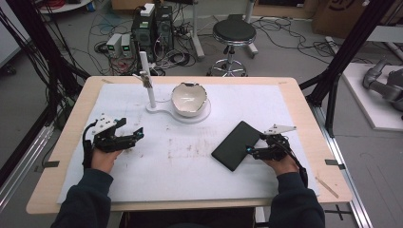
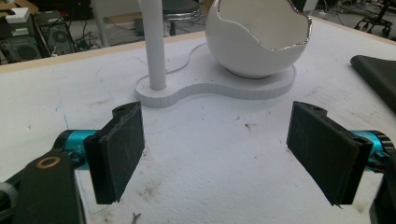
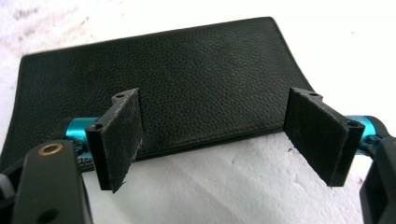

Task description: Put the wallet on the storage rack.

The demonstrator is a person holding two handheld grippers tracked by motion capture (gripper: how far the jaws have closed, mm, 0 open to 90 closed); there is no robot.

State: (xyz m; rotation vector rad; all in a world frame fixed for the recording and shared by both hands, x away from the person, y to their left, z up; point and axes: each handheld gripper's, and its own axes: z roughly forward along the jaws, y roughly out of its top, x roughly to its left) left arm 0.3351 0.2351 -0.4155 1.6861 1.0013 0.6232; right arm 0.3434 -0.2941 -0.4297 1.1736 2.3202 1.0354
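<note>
While the right hand-held gripper (image 1: 255,151) sits just beside the black wallet (image 1: 236,145), its jaws stand spread and empty, facing the wallet's near long edge. Wallet lies flat on the table (image 1: 304,109), long axis running diagonally away from the right hand-held gripper. Left hand-held gripper (image 1: 134,136), likewise spread and empty, is well apart from the wallet.
</note>
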